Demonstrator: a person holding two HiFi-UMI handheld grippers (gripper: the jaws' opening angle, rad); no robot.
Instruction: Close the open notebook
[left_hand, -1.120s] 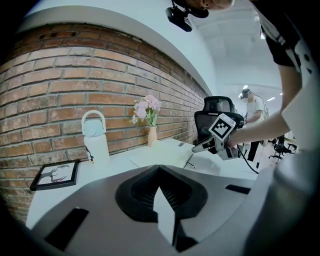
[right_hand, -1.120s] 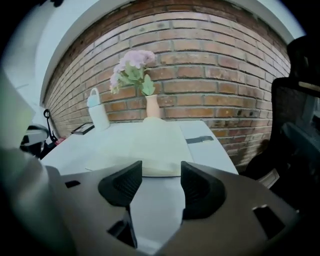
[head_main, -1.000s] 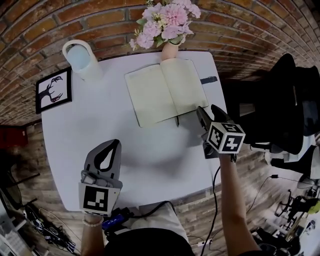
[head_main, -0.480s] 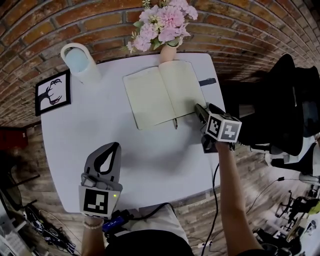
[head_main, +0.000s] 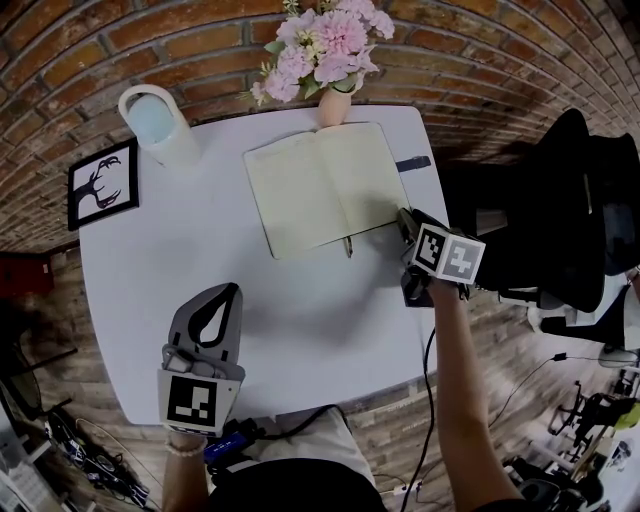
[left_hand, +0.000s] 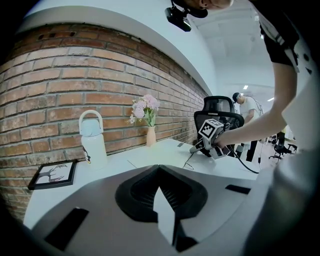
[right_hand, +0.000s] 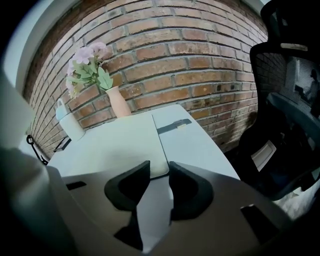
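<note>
Nearest, the left claw (head_main: 231, 291) hangs clenched and empty over the white counter (head_main: 300, 320). Farther right, the right claw (head_main: 403, 216) is closing, with the near right corner of the notebook (head_main: 328, 185) between its jaws; I think they do not pinch it yet. The notebook lies flat and fully open on the far half, so nothing is closed: gripping, lifting and folding over remain. Beyond are a vase (head_main: 334, 106) of flowers, a jug (head_main: 157, 125) and a frame (head_main: 103, 186), then the brick wall (head_main: 480, 60). A black chair (head_main: 570, 210) stands at the right.
</note>
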